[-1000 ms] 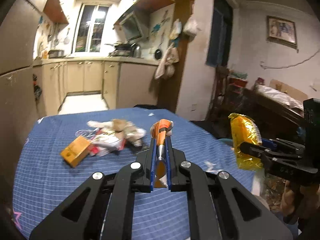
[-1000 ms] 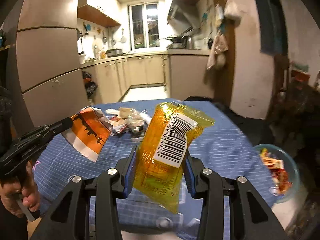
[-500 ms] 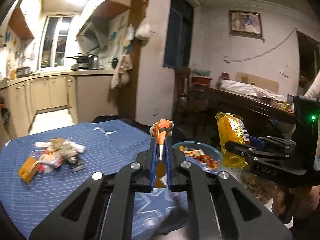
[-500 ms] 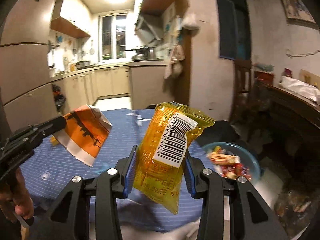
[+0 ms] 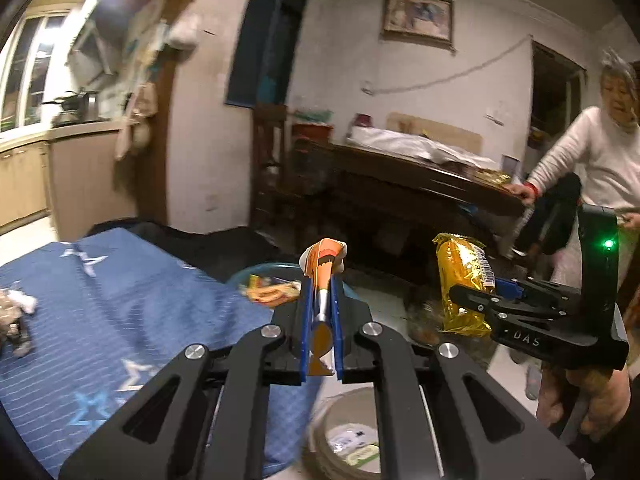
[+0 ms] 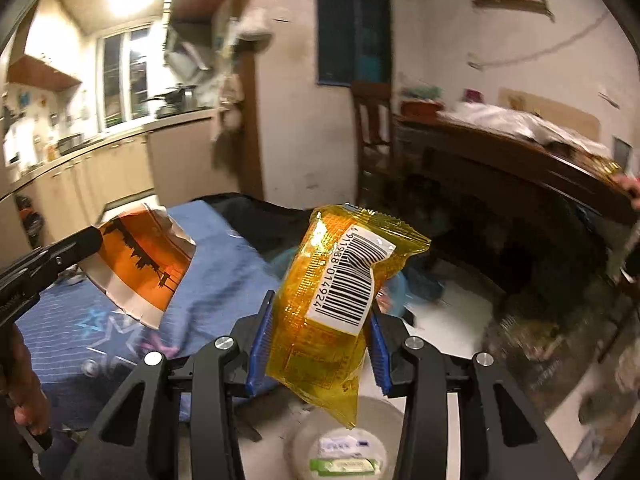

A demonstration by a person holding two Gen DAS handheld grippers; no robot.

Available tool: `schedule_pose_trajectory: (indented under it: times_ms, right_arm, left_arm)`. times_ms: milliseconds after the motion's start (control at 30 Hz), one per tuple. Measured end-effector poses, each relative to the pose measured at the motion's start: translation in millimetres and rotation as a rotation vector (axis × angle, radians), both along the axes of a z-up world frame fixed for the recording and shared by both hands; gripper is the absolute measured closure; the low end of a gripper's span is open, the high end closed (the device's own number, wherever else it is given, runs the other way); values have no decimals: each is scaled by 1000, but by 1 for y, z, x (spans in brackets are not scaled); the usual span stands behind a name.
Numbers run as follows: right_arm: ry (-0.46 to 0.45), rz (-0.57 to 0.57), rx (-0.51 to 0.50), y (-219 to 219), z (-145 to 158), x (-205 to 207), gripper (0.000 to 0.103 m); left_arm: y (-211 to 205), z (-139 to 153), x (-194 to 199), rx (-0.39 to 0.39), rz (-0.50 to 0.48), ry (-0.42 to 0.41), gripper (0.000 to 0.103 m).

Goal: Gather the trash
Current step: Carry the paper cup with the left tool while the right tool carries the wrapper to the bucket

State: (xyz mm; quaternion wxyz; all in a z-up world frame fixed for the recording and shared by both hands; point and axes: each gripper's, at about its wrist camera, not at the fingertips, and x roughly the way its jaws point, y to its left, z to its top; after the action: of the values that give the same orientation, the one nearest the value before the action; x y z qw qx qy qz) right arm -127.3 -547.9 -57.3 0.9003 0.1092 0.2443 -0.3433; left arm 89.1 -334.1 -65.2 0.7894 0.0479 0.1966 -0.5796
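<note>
Left gripper (image 5: 320, 312): you hold it clenched on the orange wrapper (image 5: 322, 276); the blue pads pinch the wrapper edge-on.
Orange wrapper: in the right wrist view (image 6: 140, 260) it shows as a torn orange-and-white sheet with a dark skyline print, hanging above the blue tablecloth (image 6: 224, 264).
Right gripper (image 6: 316, 340): you hold it grasping the yellow snack packet (image 6: 340, 296); the pads press its two sides.
Yellow snack packet: tilted, barcode label facing the camera, lower corner hanging over the round container (image 6: 344, 448). From the left wrist view it stands just right of the orange wrapper (image 5: 464, 284).
Trash bowl (image 5: 268, 284): teal rim, wrappers inside, beyond the far edge of the tablecloth, directly behind the left gripper's tips.
Remaining trash pile (image 5: 14, 320): on the tablecloth, at its left side, well apart from both grippers.
Bystander (image 5: 596, 152): white top, far side of the right gripper, one hand on the dark wooden table (image 5: 420, 176).
</note>
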Motion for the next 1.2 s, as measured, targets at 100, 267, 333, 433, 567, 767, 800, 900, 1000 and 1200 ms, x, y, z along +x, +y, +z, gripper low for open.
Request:
schedule_pose_trajectory:
  times_ms: [100,267,333,433,567,767,800,900,1000,1200]
  right_arm:
    - [18,-39,16,-13,-12,-23,60]
    - [50,-72,60,-38,-32,-49,60]
    - [77,-77,92,-50,-47,-57,60]
    - [115,-75,156,-63,-76,-61,60]
    - [153,-66,246,-72,-114,-58,60]
    - [221,-51,361,-90,-170,-51,60]
    - [232,-46,382,-93,-181,-50,60]
    - [258,-43,419,-100,-200,-47,60]
    - [284,-41,456,-103,-219,-44,60]
    - [327,-35,532,-107,-250,-39,60]
  left_arm:
    - [-17,-7,-16,12,-36,3,96]
    - [-40,-22,-36,44,-56,19,95]
    - [-51,-30,-46,67,-72,20,95]
    - [-66,-42,-57,103,-87,20,95]
    - [-87,-65,-65,165,-96,31,95]
    - [-116,-106,-65,260,-94,66,95]
    - [-121,-115,-65,279,-95,74,95]
    - [-132,-132,-68,320,-96,85,95]
    - [-140,-154,-71,370,-99,99,95]
    - [-148,-185,-75,439,-96,119,95]
